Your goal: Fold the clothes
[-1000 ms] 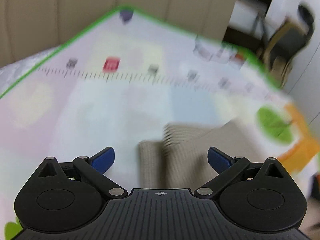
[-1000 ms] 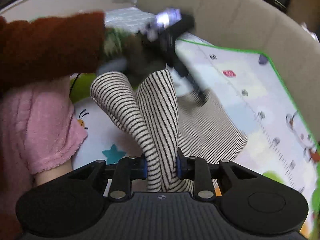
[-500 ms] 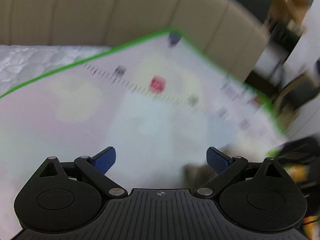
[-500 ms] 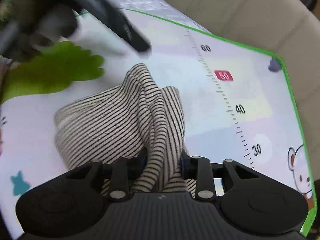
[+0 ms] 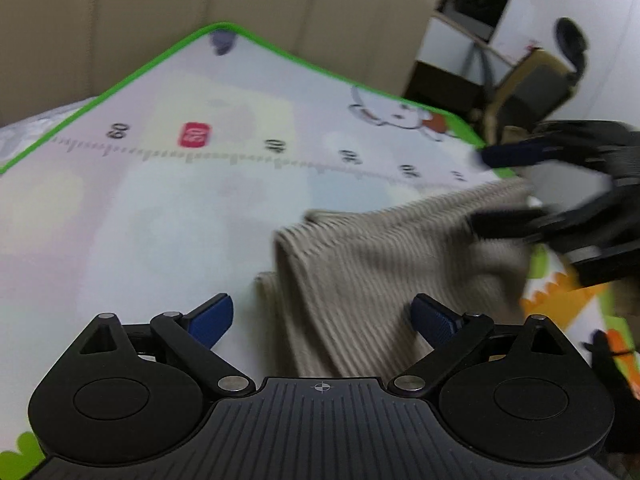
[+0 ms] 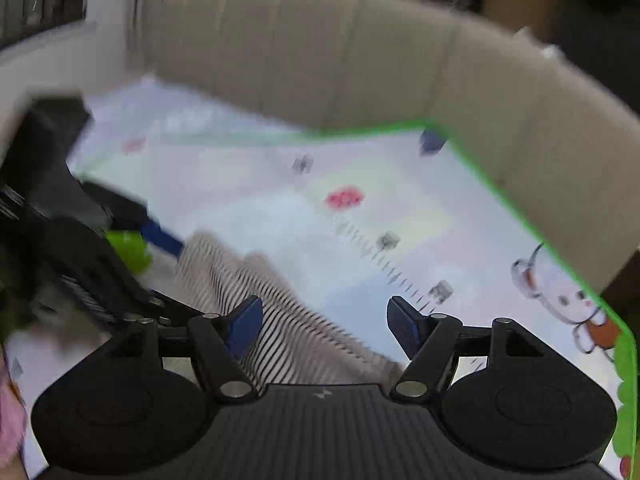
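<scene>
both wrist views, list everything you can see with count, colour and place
striped knit garment: 1, beige-white with dark stripes, lying rumpled on the mat under both grippers
green-edged play mat: 1, pastel with a printed number ruler and a cartoon animal, covering the surface
padded beige backrest: 1, beige, behind the mat
chair: 1, dark and tan, far right background, blurred
pink fuzzy sleeve: 1, pink, lower left edge of the right wrist view
left gripper: 1, black with blue pads, open above the garment
right gripper: 1, black with blue pads, open above the garment
</scene>
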Motion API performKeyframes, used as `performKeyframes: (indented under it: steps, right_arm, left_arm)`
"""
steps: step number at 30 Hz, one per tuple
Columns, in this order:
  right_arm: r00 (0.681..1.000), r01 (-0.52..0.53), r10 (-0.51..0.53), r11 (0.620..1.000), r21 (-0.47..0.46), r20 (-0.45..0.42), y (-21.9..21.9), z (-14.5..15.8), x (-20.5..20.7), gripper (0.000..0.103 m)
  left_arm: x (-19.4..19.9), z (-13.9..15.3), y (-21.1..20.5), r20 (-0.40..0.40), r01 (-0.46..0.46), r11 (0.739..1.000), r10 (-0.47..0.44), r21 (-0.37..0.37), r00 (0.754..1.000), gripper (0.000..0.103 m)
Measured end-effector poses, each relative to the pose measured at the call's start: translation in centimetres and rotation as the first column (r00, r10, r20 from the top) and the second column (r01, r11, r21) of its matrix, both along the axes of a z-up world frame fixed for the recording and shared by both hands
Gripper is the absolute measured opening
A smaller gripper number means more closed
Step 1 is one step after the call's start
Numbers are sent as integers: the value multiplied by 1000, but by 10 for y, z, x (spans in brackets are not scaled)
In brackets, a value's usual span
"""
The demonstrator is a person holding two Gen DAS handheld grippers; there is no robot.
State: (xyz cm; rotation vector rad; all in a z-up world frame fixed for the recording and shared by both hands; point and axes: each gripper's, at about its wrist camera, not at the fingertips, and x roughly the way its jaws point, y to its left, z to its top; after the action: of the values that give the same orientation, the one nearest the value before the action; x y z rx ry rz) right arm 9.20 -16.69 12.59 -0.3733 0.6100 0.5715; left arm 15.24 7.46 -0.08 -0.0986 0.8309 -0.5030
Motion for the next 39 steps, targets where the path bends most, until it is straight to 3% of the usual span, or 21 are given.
performKeyframes:
  steps: [2,6,12,16,18,20,23,26,28,30,32,35,37,39]
  right_arm:
    - [999,24,-25,999,47,37,-7,6,-10,29]
    - [993,114,-114,990,80,-8,-10,-15,-6,29]
    - [969,236,-239,970,-55,-59,-4,-89,31,32]
    - [962,260,-262,965,-37,-80,-1,-74,29,33]
    - [961,263,-264,964,-23,-78,-2,-64,21,42]
    - [964,262,-259,964,43,-61,-4,-49,9,47]
    - [976,217,-214,961,171,-40,-3,-33,-17,47]
    - [978,201,-188,966,161,-95,9,-46,-21,47]
    - [966,222,-204,969,110,-160,16,-72,-15,48]
    - [967,234,-220,967,105,-130,21,-91,-17,50]
    - [968,234,-221,966,107,-115,25,-90,-19,51]
    - [971,220,-206,969,113,-125,23,-82,-18,52]
    - [975,202,-188,972,117,-121,14,-71,-20,50]
    - [971,235,-226,962,138,-79,5,-58,-23,47]
  left_arm:
    - [-1,2,6,-9,-44,999,44,-19,999,95]
    - [7,1,11,-17,-89,996,88,-26,996,95]
    - [4,-4,9,1,-85,996,85,32,996,94]
    - [4,-6,10,-3,-86,995,86,44,996,94]
    - [5,-7,11,-7,-87,995,87,48,996,95]
    - [4,-8,11,-6,-85,995,85,52,996,95]
    - [4,-7,10,-4,-86,995,86,58,996,95]
    - [4,-4,15,2,-108,993,108,47,994,95]
    - [3,2,22,18,-140,990,139,13,990,92]
    - [0,11,34,33,-172,983,175,-67,984,89]
    - [-2,18,45,38,-183,967,193,-175,980,82]
    - [-1,20,41,31,-113,947,128,-300,991,69]
    - [4,17,26,37,-45,950,60,-310,998,66]
    - [7,11,9,49,-20,973,32,-229,998,66]
